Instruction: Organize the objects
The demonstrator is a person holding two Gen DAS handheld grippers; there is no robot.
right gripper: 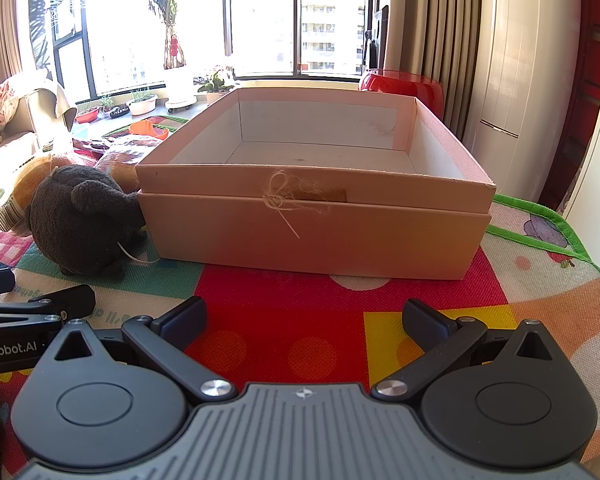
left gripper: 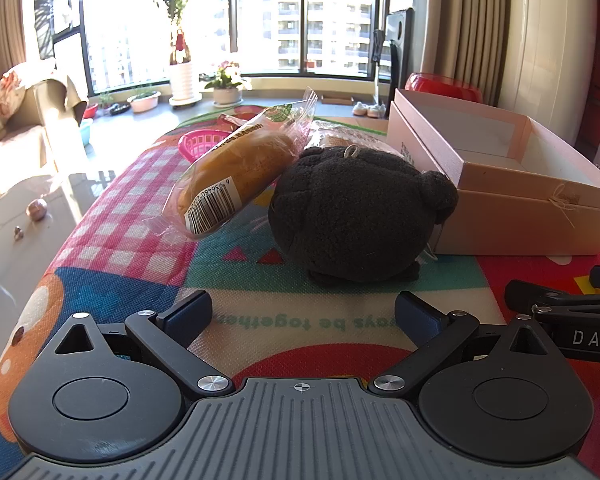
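A dark grey plush toy sits on the patterned cloth just ahead of my left gripper, which is open with nothing between its fingers. A wrapped bread roll leans on the toy's left side. A second wrapped pastry lies behind the toy. To the right stands an open pink box. In the right wrist view the same pink box lies straight ahead, its inside bare. My right gripper is open and holds nothing. The plush toy touches the box's left corner.
A pink plastic basket stands behind the bread roll. An orange item lies far left of the box. The cloth-covered table drops off at the left. The left gripper's body shows at the right wrist view's left edge.
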